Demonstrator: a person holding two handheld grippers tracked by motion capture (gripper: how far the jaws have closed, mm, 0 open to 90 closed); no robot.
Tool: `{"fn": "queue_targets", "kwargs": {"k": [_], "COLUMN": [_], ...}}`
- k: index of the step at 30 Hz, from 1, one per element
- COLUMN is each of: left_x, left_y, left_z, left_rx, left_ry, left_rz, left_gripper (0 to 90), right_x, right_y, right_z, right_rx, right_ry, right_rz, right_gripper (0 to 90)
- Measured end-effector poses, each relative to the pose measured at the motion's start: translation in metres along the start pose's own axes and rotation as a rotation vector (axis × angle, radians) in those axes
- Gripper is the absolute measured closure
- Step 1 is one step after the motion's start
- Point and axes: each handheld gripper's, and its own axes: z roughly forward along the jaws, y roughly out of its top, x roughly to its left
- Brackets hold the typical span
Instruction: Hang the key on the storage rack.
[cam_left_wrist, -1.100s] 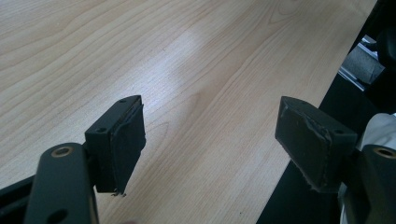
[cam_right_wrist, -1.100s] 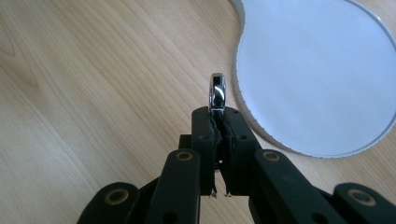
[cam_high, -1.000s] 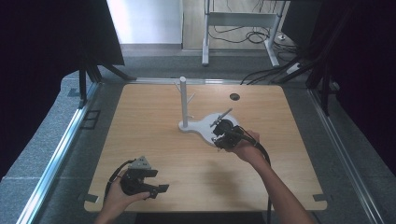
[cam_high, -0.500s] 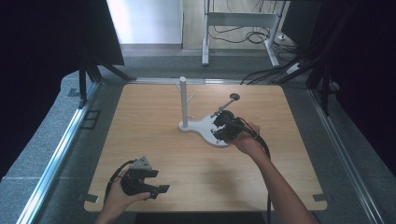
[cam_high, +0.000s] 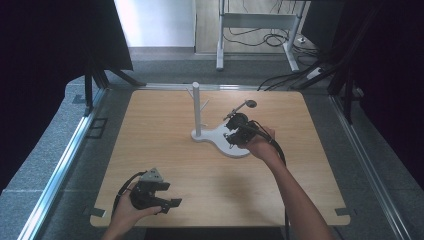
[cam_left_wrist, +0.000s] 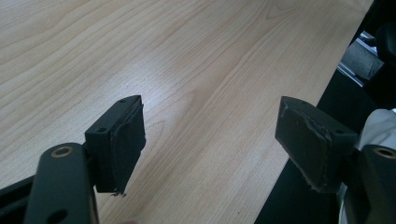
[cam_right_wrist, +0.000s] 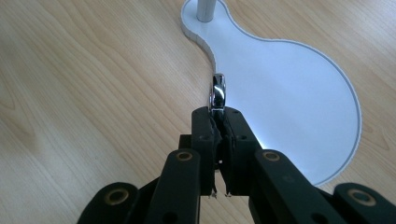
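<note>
A white stand (cam_high: 196, 107) rises as a post with small pegs from a pear-shaped white base (cam_high: 220, 142) in the middle of the wooden table. My right gripper (cam_high: 236, 131) hovers over the wide end of that base. Its jaws are shut on a small shiny metal piece (cam_right_wrist: 217, 92), which looks like a ring seen edge-on and sticks out past the tips of the gripper (cam_right_wrist: 217, 114). The piece hangs above the rim of the base (cam_right_wrist: 280, 84). My left gripper (cam_high: 172, 202) rests near the front left edge, open (cam_left_wrist: 210, 135), with bare wood between its pads.
A dark round hole (cam_high: 250, 104) sits in the tabletop (cam_high: 150, 125) beyond the right gripper. The front table edge (cam_left_wrist: 299, 154) runs just past the left gripper's tips. Metal rails and grey floor border the table, with cables at the back.
The right hand has carried its gripper and the metal piece a little farther away and up over the base. The left gripper has stayed put.
</note>
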Motion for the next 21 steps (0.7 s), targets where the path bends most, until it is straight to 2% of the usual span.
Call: {"fn": "queue_targets", "kwargs": {"k": [11,21], "left_x": [-0.001,-0.001], "left_y": [0.0,0.0], "left_z": [0.002,0.002], "left_rx": [0.009,0.01], "left_ry": [-0.008,-0.009], "left_rz": [0.011,0.01], "left_gripper": [24.7,24.7], "right_x": [-0.007,-0.014], "right_y": [0.018,0.026], "right_z": [0.0,0.005], "right_rx": [-0.01,-0.013], "right_ry": [-0.005,-0.001], "right_rz": [0.018,0.038], "right_gripper": [84.7,84.7]}}
